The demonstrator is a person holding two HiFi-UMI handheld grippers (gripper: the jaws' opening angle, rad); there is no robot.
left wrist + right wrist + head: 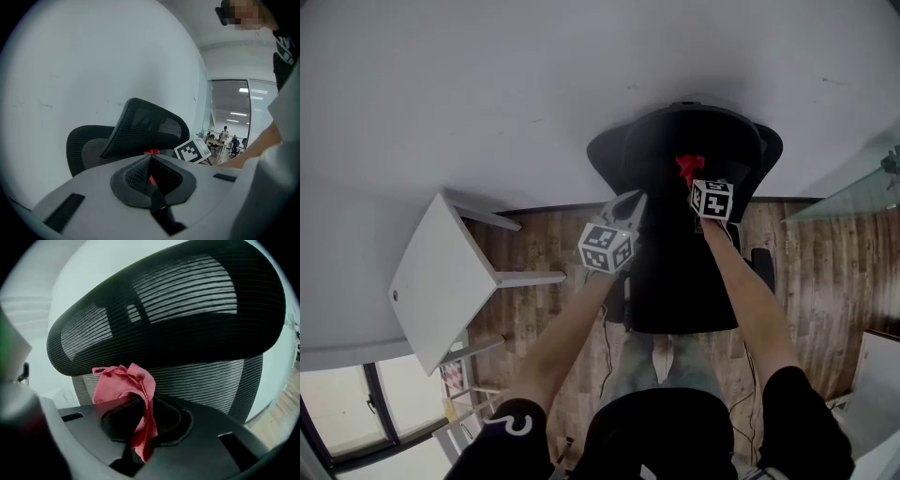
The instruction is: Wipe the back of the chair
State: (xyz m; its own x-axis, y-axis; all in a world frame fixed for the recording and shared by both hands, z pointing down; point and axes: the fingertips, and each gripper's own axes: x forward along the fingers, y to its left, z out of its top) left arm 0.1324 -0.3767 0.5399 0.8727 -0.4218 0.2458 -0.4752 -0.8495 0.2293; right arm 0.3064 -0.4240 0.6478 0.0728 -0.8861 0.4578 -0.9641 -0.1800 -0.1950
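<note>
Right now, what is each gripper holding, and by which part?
Right gripper: shut on the red cloth, pinched near its middle. Left gripper: shut, empty.

- We see the black office chair back (187, 301) as ribbed mesh fabric, matt and partly see-through.
- The crumpled red cloth (119, 383) looks soft and woven.
- The right gripper (143, 411) looks like smooth matt grey plastic, with dark textured pads (173, 420).
- The brown plank floor (539, 248) shows wood grain.
- The white square table (441, 281) looks smooth and matt.
</note>
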